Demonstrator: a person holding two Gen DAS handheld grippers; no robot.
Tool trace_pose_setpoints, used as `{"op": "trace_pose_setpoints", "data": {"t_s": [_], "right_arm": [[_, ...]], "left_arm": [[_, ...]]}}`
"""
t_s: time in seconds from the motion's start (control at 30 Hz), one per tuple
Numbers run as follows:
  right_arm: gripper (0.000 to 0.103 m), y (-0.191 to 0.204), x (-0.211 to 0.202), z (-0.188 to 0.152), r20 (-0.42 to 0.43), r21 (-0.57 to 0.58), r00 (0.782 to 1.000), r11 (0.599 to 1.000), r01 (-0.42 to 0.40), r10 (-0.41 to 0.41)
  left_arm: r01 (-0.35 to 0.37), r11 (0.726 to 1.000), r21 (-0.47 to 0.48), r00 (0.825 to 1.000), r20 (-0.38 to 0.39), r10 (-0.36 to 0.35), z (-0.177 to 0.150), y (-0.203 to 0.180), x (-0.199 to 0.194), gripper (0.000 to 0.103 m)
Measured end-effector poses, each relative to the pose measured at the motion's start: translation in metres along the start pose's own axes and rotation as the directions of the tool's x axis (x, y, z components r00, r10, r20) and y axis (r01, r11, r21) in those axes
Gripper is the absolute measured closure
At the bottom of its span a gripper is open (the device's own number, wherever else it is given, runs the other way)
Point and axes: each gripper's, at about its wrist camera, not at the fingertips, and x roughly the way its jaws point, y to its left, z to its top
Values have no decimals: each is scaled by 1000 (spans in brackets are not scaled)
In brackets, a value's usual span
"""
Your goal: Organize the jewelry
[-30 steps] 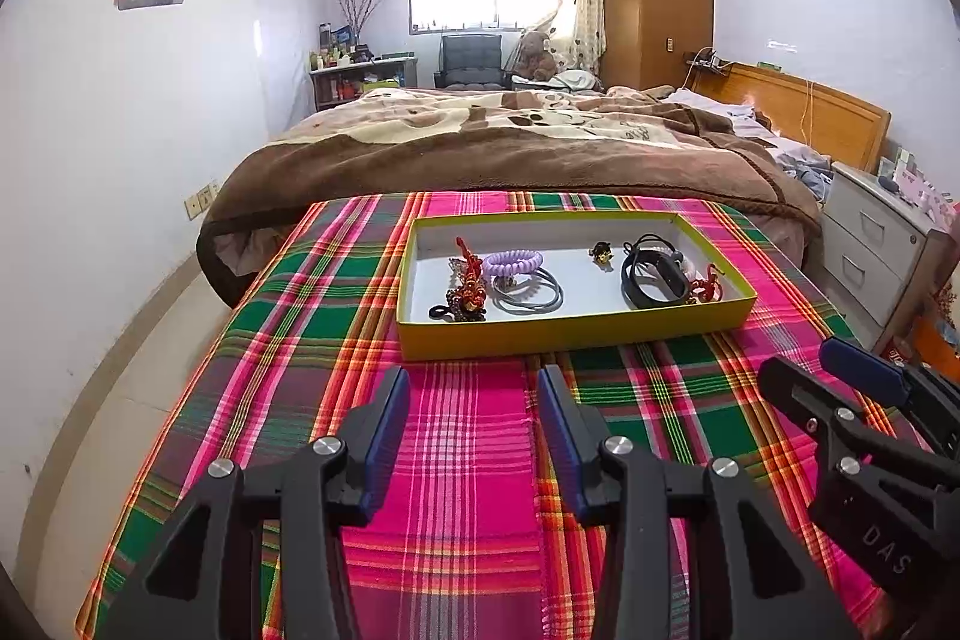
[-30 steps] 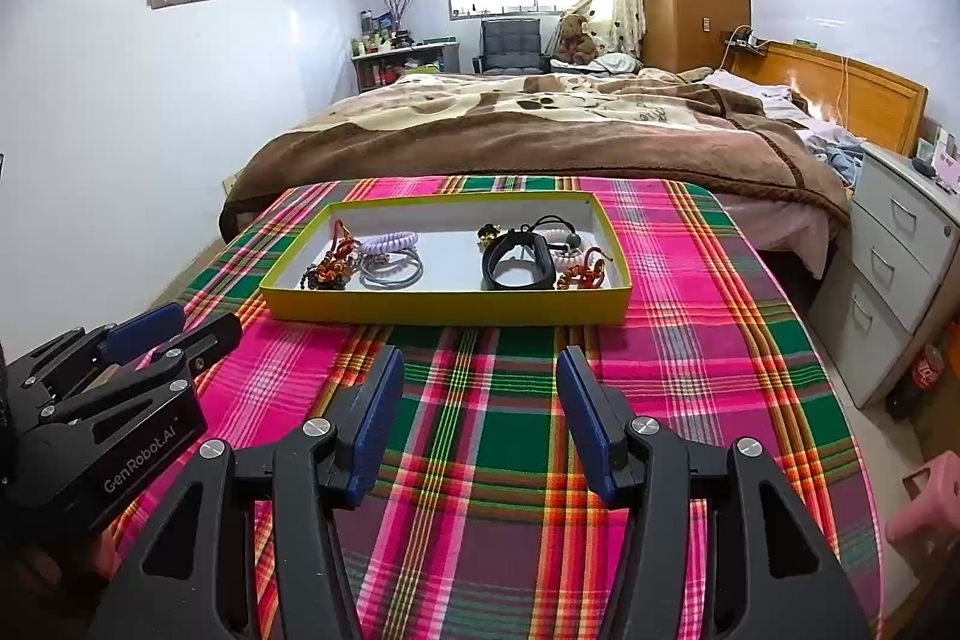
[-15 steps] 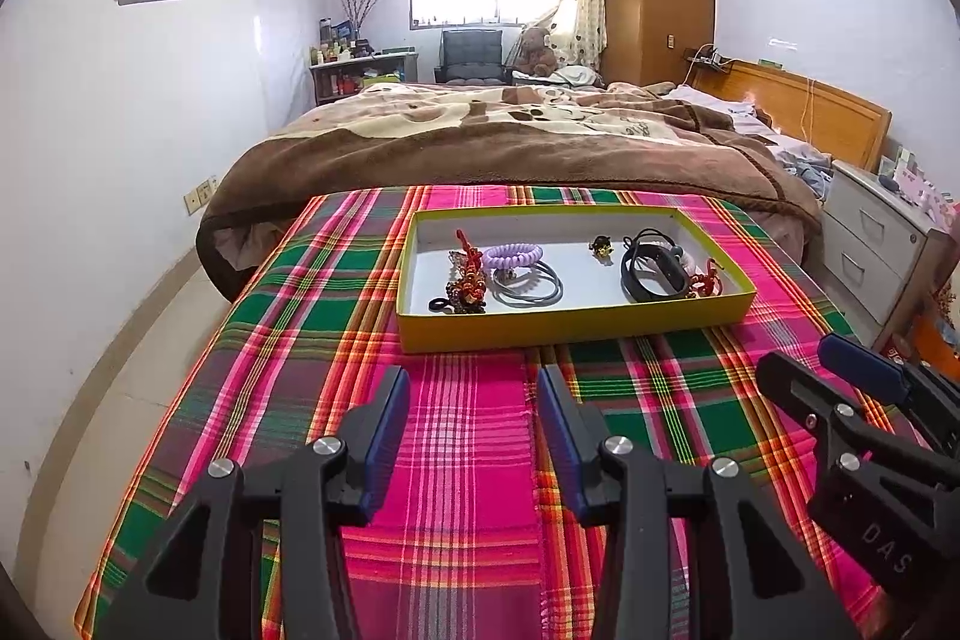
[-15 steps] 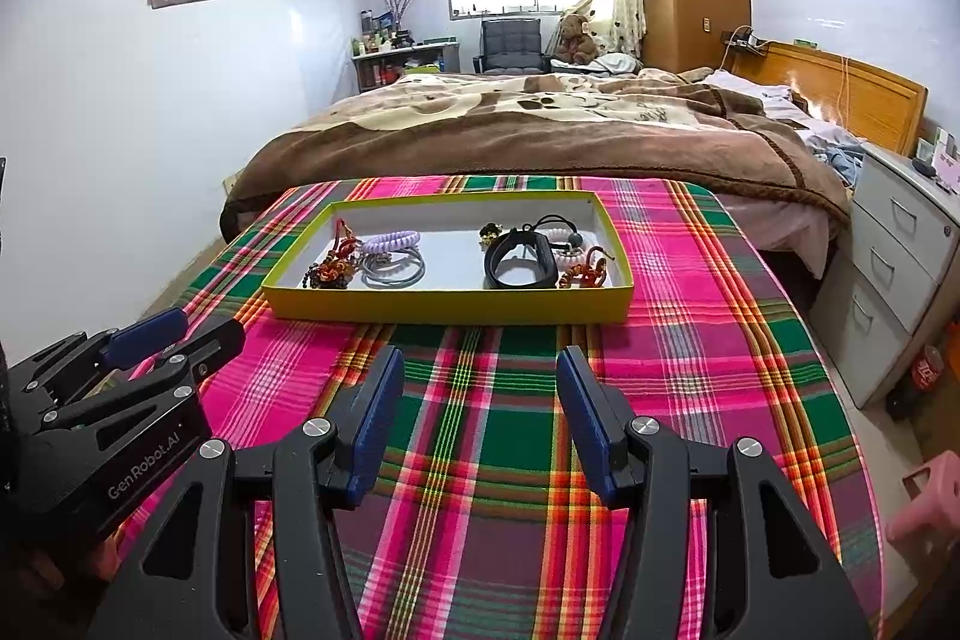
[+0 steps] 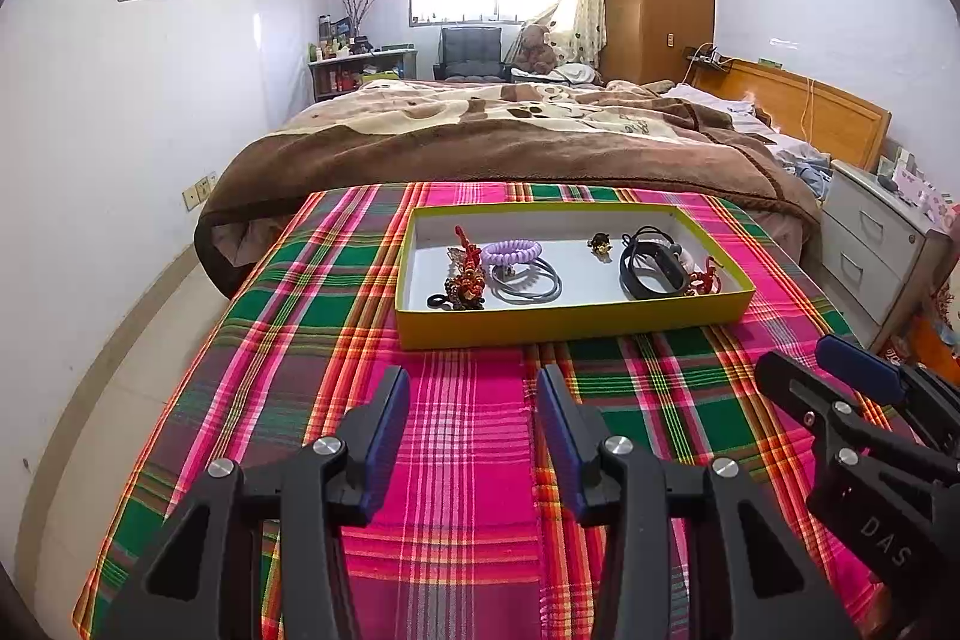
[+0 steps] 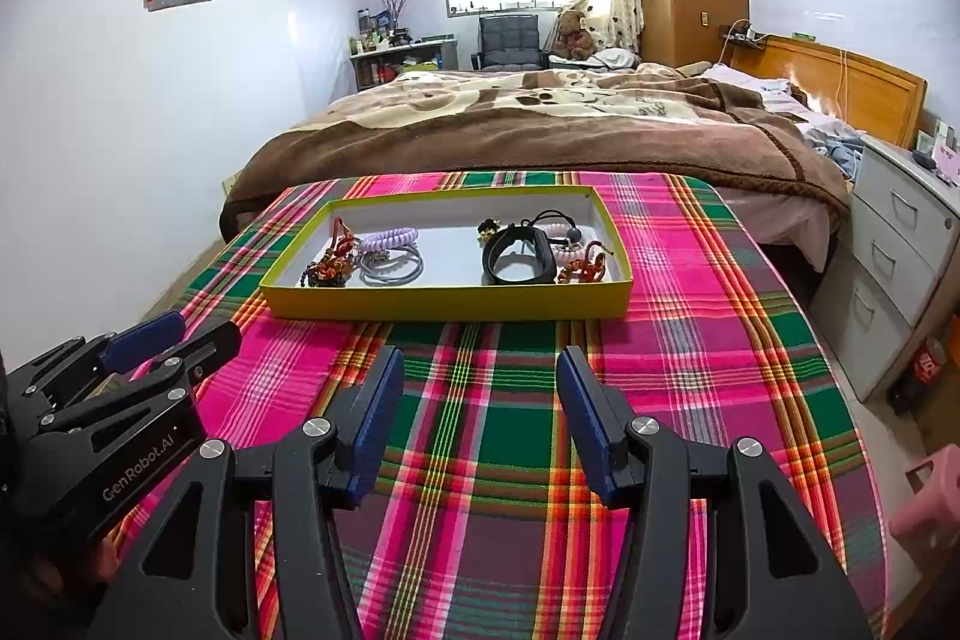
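yellow tray (image 5: 570,325), pink-green plaid cloth (image 5: 468,436), purple coil (image 5: 512,251)

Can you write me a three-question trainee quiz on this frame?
1. True or false: the black band lies inside the yellow tray.
2. The lilac coil hair tie sits nearest which? A) grey rings B) black band C) red knot charm
3. Fill in: the left gripper and right gripper are both ____, with only the plaid cloth between their fingers.

Key: 1 true; 2 A; 3 open.
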Motion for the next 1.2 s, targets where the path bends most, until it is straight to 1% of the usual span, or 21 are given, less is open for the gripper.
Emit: {"op": "trace_pose_setpoints", "data": {"t_s": [1.2], "right_arm": [[50,1,4,0,-11,7,1000,1000,5,-5]], "left_arm": [[5,1000,0,1000,-18,-5,-1,1,1,59]]}}
